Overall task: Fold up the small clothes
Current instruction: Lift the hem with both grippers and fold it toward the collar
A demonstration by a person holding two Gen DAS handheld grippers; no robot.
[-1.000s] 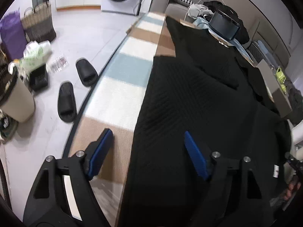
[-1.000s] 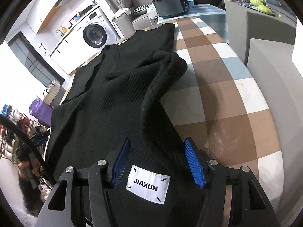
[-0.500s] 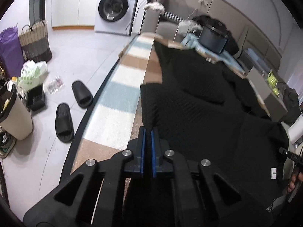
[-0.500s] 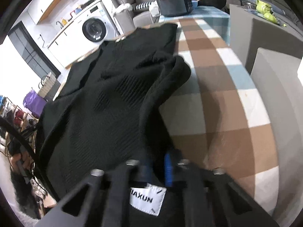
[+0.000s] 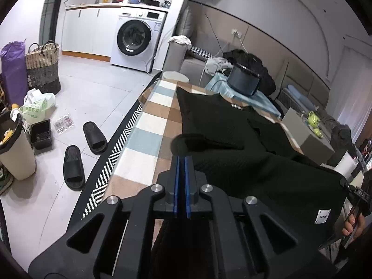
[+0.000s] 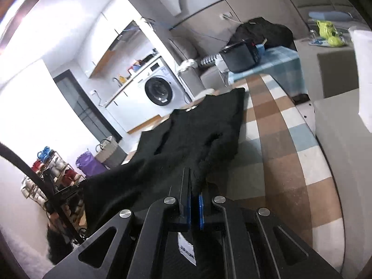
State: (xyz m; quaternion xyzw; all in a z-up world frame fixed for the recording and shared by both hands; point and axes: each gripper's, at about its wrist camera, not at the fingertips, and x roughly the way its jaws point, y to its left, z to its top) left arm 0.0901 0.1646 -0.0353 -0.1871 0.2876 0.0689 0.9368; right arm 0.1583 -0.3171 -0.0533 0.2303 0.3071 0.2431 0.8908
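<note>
Black knit sweater (image 5: 232,125) is pinched at its near hem by both claws, hem lifted off the table (image 5: 148,125), rest of the sweater draped back along the checkered tablecloth. Left claw (image 5: 182,186) clenched on the sweater's near left edge, blue pads (image 5: 176,186) pressed together with fabric between. Right claw (image 6: 194,205) clenched on the sweater (image 6: 197,134) too, a fold bunched up just past its blue pads (image 6: 200,209); white label (image 6: 186,248) hangs under that claw. In the left view the label (image 5: 322,216) sits at the sweater's near right corner. Left of the table, on the floor: two black slippers (image 5: 73,167), a woven basket (image 5: 43,67) beyond them. Beyond the sweater's far end: dark pot (image 5: 244,81) on a blue cloth, washing machine (image 5: 137,41) furthest back.
</note>
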